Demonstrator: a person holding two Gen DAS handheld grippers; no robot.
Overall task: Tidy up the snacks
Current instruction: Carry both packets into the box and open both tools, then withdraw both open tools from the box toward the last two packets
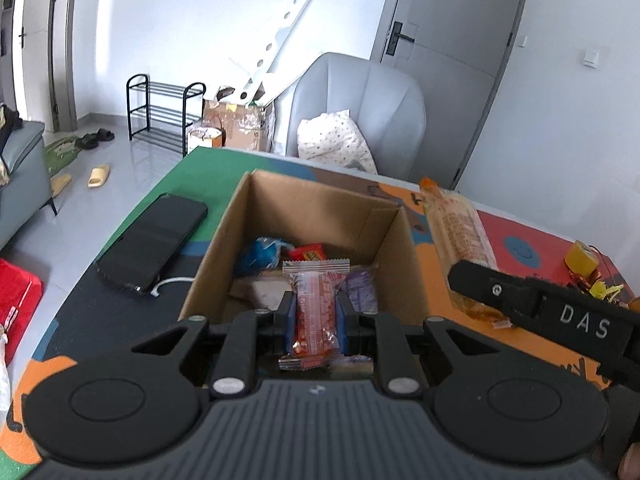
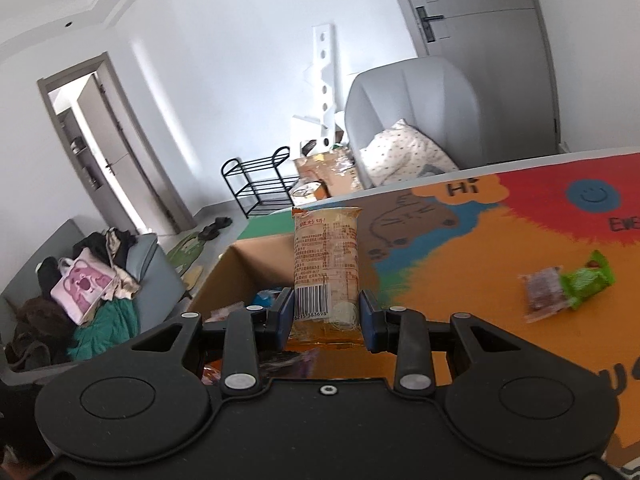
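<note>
The left gripper (image 1: 314, 320) is hanging right over the open cardboard box (image 1: 308, 216), its blue-padded jaws pinching a red-and-white snack packet (image 1: 314, 312) by the middle, the crimped top end pointing away from the camera. Down in the box, a blue wrapped snack (image 1: 260, 254), a small red packet (image 1: 308, 254) and a purple-wrapped one (image 1: 362, 292) are lying on the bottom, touching one another.

Over on the right side, the right gripper (image 2: 326, 316) is holding a long clear-wrapped orange pastry pack (image 2: 326, 256) upright, jaws closed narrowly on its lower end, barcode facing the camera. From the left wrist view that same pack (image 1: 456, 232) is sticking up just beside the box's right wall, above the mat and not inside the box.

The box is sitting on a colourful play mat (image 2: 480, 280) covering the table. A black phone (image 1: 154, 236) is lying face up just left of the box with a white cable plugged in. Further right on the mat, a brown snack packet (image 2: 542, 290) and a green wrapper (image 2: 588, 280) are lying touching each other, blurred in the right wrist view. A yellow wrapped sweet (image 1: 582, 258) is sitting near the mat's far right edge. Behind the table, a grey armchair (image 1: 360, 100) is holding a dotted pillow (image 1: 334, 138).
</note>
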